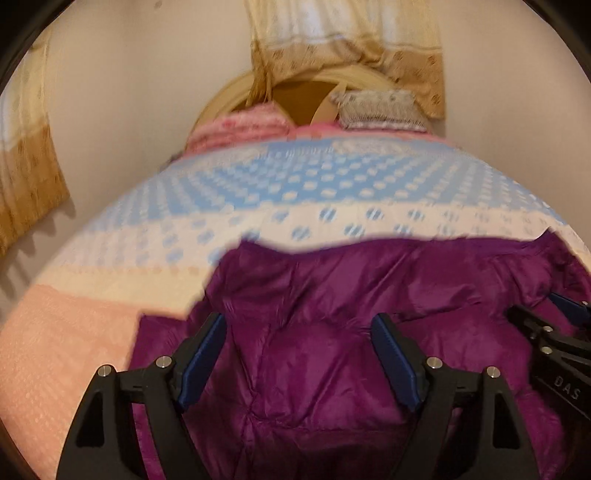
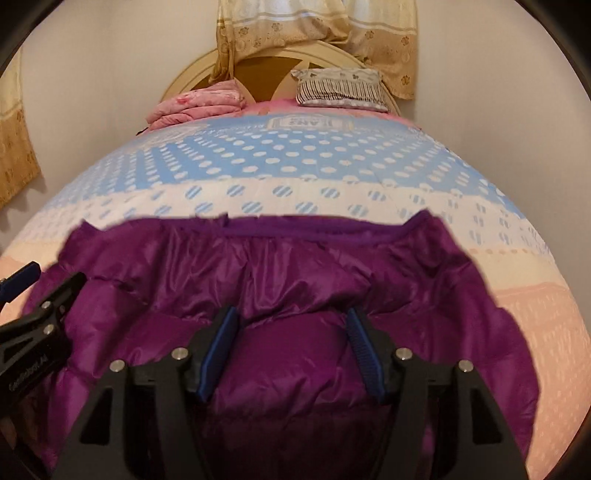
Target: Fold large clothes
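Note:
A purple puffer jacket (image 1: 325, 295) (image 2: 295, 266) lies spread on the near part of the bed, its ribbed hem edge toward the pillows. My left gripper (image 1: 297, 319) hangs open over the jacket's left half; its blue pads stand wide apart and grip nothing. My right gripper (image 2: 291, 311) is open too, over a puffy panel on the right half, with fabric bulging between the pads but not pinched. Each gripper shows at the edge of the other's view: the right gripper (image 1: 546, 325) and the left gripper (image 2: 37, 288).
The bed cover (image 2: 295, 158) is blue and white with dots, with pink bands at the sides. At the head lie a folded pink blanket (image 2: 195, 105) and a striped pillow (image 2: 340, 88) against a cream headboard (image 2: 192, 70). Yellow curtains (image 2: 317, 33) hang behind.

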`<state>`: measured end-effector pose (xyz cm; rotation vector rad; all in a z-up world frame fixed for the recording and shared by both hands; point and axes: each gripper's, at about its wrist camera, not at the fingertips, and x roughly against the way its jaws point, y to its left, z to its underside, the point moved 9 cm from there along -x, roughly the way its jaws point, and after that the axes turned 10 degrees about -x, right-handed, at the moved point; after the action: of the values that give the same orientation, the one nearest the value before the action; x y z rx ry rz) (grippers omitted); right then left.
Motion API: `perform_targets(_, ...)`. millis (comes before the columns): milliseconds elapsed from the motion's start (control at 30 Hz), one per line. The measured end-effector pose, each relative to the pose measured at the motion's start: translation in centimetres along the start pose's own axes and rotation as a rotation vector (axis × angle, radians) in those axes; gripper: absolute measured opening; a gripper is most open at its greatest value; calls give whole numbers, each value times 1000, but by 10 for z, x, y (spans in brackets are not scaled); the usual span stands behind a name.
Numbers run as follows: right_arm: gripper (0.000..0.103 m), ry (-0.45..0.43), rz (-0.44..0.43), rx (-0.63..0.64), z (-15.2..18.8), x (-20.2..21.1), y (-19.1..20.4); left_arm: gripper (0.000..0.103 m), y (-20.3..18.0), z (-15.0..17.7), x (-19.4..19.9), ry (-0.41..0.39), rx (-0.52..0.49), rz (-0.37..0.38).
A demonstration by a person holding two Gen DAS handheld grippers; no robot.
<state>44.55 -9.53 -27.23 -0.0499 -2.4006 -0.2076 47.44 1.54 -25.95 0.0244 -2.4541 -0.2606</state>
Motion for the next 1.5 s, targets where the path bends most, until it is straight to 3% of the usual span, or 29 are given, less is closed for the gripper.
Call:
perform_targets(200,72,21,-14,-26,3,-12,-6,82,4,13,-20,45,88,76)
perform_targets(567,75,62,18,-9,8,-22,-4,86,-1,16,-35,97,64,51)
perform_targets(1500,78,99,65,34,14,-29,0,87,-1,20,-39,123,53,38)
